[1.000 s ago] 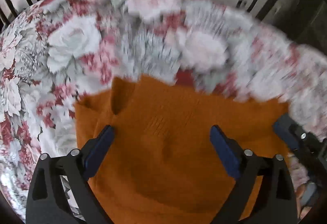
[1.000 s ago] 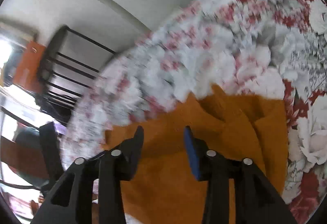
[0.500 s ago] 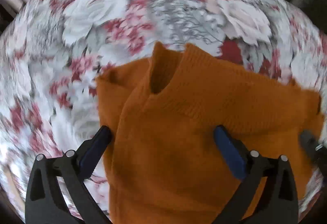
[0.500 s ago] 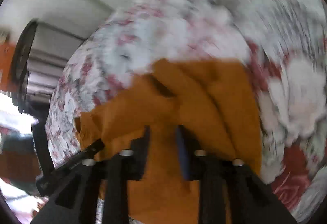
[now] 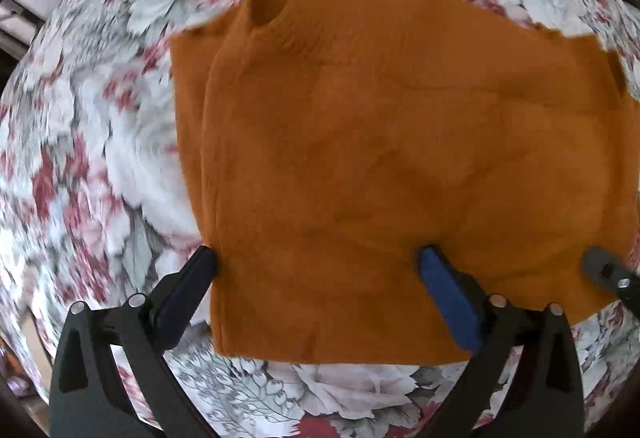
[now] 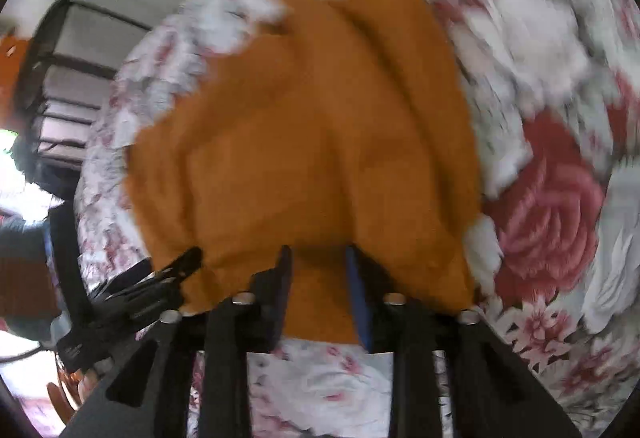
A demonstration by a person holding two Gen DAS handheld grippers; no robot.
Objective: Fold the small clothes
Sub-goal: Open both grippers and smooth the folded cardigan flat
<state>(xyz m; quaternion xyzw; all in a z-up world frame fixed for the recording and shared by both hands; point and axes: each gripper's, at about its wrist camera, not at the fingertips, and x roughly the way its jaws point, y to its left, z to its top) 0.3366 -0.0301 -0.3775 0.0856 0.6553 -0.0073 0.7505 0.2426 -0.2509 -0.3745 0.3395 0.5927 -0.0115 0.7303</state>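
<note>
Sweater: an orange knitted sweater lies spread on a floral sheet, filling the middle and right of the left wrist view; its neck opening points to the upper left of the frame.
Sweater, right wrist view: the same sweater lies rumpled in the centre, with long folds running toward the top of the frame.
Left gripper: the left gripper points down over the lower part of the sweater, jaws spread wide and released, one fingertip at the sweater's left edge, the other on the cloth.
Right gripper: the right gripper sits at the bottom centre of its view, jaws drawn close together and clenched on a bunch of the sweater's near edge.
Other view of right gripper: its dark tip shows at the lower right edge of the left wrist view, on the sweater.
Background: a dark metal frame stands at the upper left of the right wrist view, before a pale wall.
</note>
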